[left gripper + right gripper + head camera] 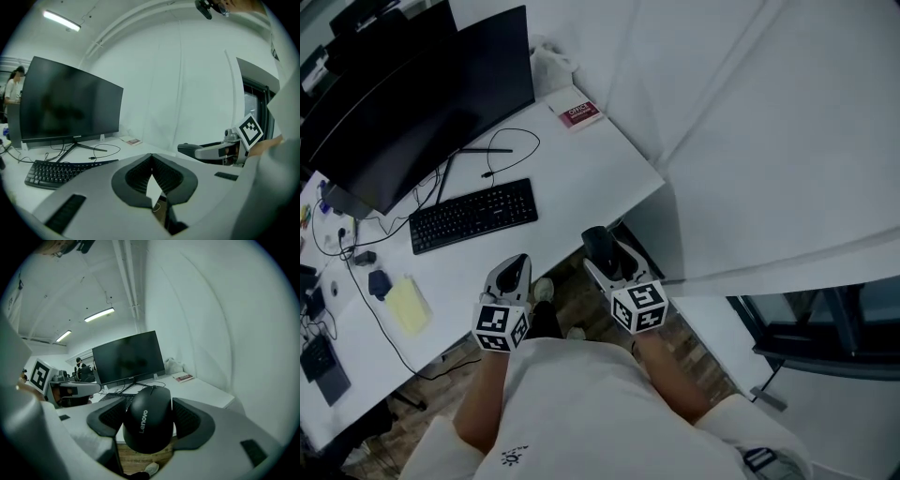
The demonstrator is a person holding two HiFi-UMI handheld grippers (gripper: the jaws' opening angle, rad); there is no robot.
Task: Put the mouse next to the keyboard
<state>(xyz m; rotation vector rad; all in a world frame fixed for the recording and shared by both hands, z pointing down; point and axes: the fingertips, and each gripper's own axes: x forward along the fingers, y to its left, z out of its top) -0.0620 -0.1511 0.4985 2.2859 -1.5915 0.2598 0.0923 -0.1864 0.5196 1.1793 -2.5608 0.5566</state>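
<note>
1. Clamped on the black mouse (147, 425) with the right gripper (605, 255), lower centre, just off the desk (581, 178) edge.
2. Pressed together, empty, at the left gripper (514, 270).
3. Well apart from the keyboard (473, 215), left of centre.

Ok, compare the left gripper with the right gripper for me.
The right gripper is shut on the black mouse; the left gripper holds nothing, its fingers together. The left gripper hangs over the desk edge near the keyboard; the right gripper is off the desk, above the floor. Both carry a marker cube.
</note>
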